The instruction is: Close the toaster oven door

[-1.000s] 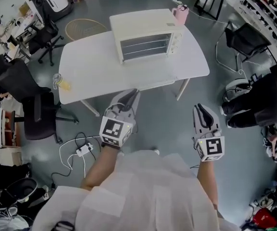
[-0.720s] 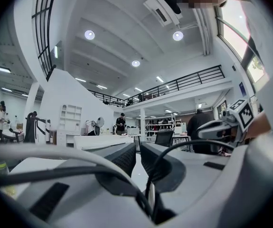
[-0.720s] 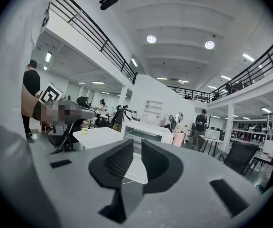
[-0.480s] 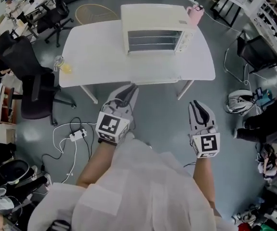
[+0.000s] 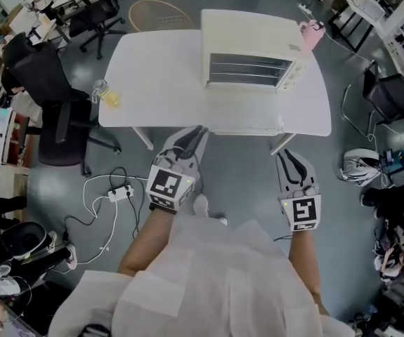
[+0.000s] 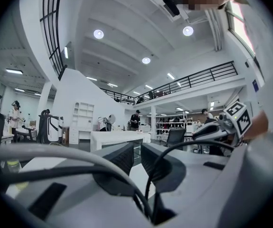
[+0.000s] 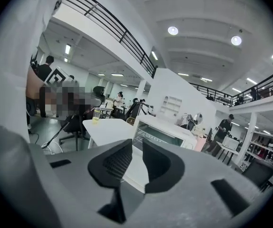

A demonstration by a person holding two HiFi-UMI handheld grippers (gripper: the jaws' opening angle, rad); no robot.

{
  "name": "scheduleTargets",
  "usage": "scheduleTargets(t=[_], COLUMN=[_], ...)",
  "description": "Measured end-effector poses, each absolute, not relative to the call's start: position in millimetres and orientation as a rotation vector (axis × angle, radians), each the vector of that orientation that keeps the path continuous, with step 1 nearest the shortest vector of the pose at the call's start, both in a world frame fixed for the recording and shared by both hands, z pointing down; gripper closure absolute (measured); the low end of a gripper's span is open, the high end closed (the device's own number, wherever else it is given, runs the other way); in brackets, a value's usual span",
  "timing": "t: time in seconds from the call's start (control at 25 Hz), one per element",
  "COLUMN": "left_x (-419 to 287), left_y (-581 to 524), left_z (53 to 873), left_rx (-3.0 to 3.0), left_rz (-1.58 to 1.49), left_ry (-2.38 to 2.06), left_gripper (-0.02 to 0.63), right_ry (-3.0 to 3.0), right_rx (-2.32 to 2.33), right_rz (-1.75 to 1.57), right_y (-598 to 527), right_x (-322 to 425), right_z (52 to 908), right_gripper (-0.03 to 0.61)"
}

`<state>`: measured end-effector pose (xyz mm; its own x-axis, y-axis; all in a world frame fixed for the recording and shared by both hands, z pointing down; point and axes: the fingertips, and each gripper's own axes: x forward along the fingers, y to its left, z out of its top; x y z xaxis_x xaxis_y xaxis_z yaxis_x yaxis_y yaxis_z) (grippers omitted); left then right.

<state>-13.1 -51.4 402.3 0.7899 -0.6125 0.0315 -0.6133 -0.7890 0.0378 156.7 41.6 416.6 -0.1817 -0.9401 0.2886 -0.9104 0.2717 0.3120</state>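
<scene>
Two changes | left gripper (image 5: 194,133) nearer table (image 5: 159,69) | right gripper (image 5: 287,157) opening, empty

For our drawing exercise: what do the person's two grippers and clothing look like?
The left gripper and right gripper each have a pale grey body, black jaws and a cube with black-and-white square markers. Grey and black cables cross the left one. The person's top is white. The right gripper's jaws have just been opening, empty.

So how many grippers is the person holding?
2. The left gripper is at the white table's front edge; the right gripper is over the floor further right, empty, and has just been opening. None seems hidden.
</scene>
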Motion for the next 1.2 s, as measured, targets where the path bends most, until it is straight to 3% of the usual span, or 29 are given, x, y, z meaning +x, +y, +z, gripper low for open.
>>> scheduleTargets(t=[1.2], left_x=[23.9], left_y=[-128.3], left_z=[438.4], left_rx=[2.820], left_rz=[0.073], left_ry=[-1.243], left_gripper=[0.588], right_ry=[-1.938], right_rx=[0.838], right_rz=[-0.404], right_y=[-69.6], right_x=[156.6], right_z=[570.9], right_gripper=[0.465])
